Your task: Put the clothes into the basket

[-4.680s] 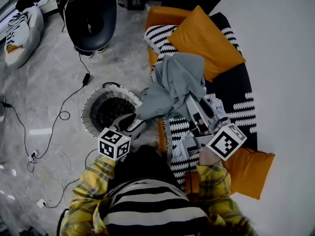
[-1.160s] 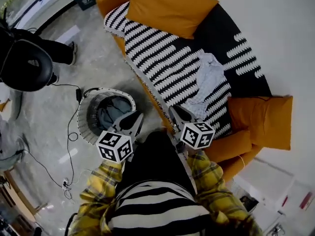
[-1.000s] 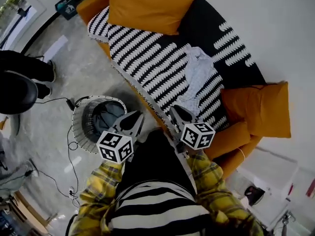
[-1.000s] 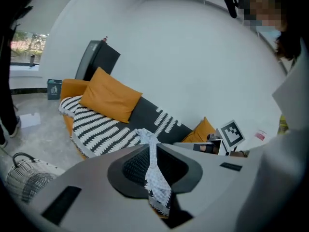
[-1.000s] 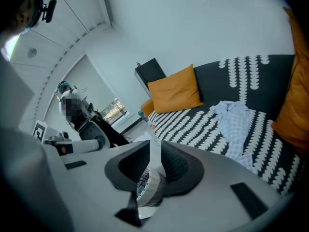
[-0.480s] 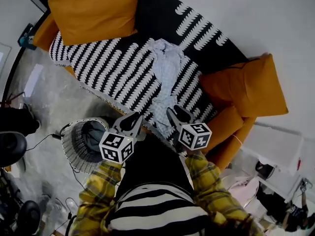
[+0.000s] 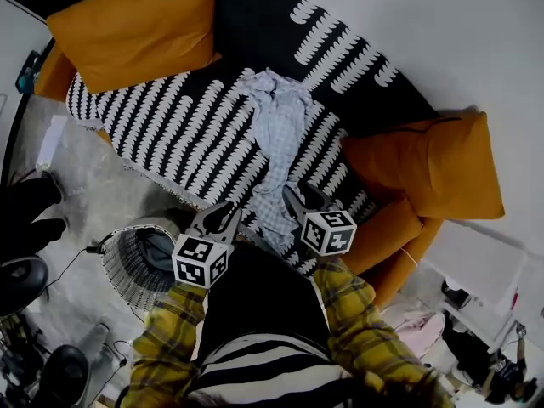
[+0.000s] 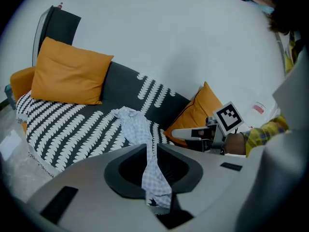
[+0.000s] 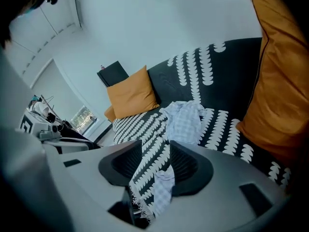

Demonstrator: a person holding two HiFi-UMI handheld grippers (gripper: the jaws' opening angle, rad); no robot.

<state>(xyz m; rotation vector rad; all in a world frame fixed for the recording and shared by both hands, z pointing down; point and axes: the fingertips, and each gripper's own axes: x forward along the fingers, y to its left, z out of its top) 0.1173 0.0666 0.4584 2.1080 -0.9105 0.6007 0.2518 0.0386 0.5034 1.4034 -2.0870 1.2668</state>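
A light blue checked shirt (image 7: 276, 130) lies stretched out across the black-and-white patterned sofa throw (image 7: 187, 134). Its near end reaches the seat's front edge. My left gripper (image 7: 226, 211) hovers just left of that end, jaws a narrow slit apart and empty; the shirt (image 8: 135, 124) shows beyond the slit. My right gripper (image 7: 295, 195) is over the shirt's near end. Its jaws have just been opening and hold nothing; throw and shirt (image 9: 186, 120) show through the gap. The wire basket (image 7: 119, 262) stands on the floor at lower left with a grey garment (image 7: 157, 245) inside.
Orange cushions sit at the sofa's far left (image 7: 136, 24) and right (image 7: 425, 172). Black chair bases (image 7: 21, 283) and a cable lie on the floor beyond the basket. A person's dark shoes (image 7: 30, 215) are at the left edge. White furniture (image 7: 476, 262) stands right of the sofa.
The grey garment that I carried is now in the basket. The view has swung from the basket to the sofa, both grippers have dropped toward the shirt's near end, and the right jaws have spread.
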